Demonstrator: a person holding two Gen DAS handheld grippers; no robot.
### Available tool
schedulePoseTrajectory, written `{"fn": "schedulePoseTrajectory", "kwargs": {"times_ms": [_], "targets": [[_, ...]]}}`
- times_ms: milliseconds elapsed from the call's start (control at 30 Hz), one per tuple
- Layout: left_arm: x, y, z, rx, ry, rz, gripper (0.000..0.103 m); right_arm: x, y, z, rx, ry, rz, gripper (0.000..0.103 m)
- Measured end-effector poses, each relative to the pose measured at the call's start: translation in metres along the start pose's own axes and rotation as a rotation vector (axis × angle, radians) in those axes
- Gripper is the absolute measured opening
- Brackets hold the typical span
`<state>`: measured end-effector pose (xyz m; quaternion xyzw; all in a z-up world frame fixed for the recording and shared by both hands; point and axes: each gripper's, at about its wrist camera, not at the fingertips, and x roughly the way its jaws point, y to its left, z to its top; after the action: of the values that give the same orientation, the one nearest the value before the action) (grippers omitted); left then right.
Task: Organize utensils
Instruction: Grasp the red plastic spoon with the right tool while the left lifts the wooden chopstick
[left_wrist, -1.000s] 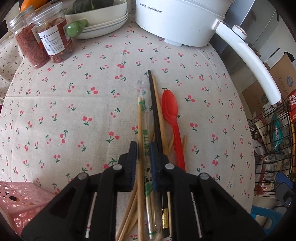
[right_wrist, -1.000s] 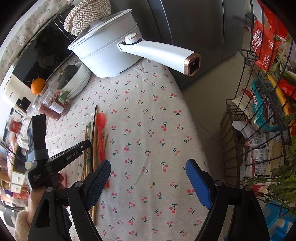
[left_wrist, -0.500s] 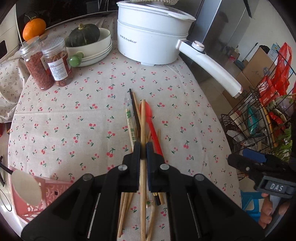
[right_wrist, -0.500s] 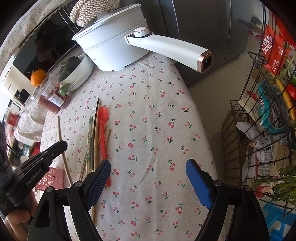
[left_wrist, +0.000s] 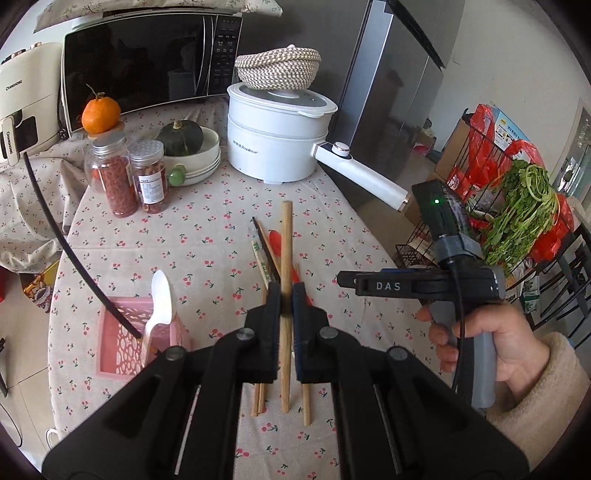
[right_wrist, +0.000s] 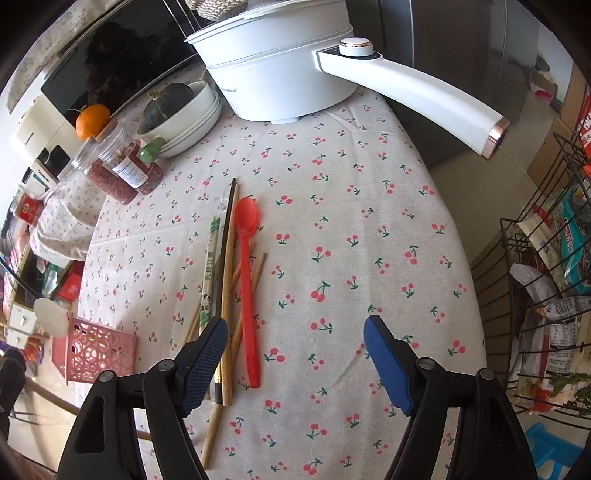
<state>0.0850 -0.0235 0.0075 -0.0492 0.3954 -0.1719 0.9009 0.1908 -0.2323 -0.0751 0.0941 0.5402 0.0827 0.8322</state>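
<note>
Left hand-held gripper (left_wrist: 283, 302) clamped on one wooden chopstick (left_wrist: 285, 258); right hand-held gripper (right_wrist: 295, 332) agape, closing, empty.

A plain wooden chopstick (left_wrist: 285, 258) is lifted clear of the cloth. Below lie more chopsticks (right_wrist: 228, 280) beside a red plastic spoon (right_wrist: 246, 280). Left stands a pink basket (right_wrist: 94, 352).

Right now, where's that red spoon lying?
In the right wrist view, the red spoon lies on the cherry-print tablecloth, just right of the loose chopsticks, bowl end toward the white pot.
</note>
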Motion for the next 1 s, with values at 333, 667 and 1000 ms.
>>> {"fn": "schedulePoseTrajectory", "kwargs": {"times_ms": [333, 667, 1000], "targets": [[-0.014, 0.021, -0.002, -0.025, -0.011, -0.025, 0.007, 0.054, 0.027, 0.048, -0.032, 0.025, -0.003, 0.036], [-0.011, 0.034, 0.000, -0.056, 0.005, -0.027, 0.007, 0.098, 0.040, 0.068, -0.037, 0.070, 0.022, 0.017], [-0.017, 0.034, 0.001, -0.058, -0.012, -0.022, 0.007, 0.070, 0.044, 0.059, -0.062, -0.001, -0.006, 0.009]]}}
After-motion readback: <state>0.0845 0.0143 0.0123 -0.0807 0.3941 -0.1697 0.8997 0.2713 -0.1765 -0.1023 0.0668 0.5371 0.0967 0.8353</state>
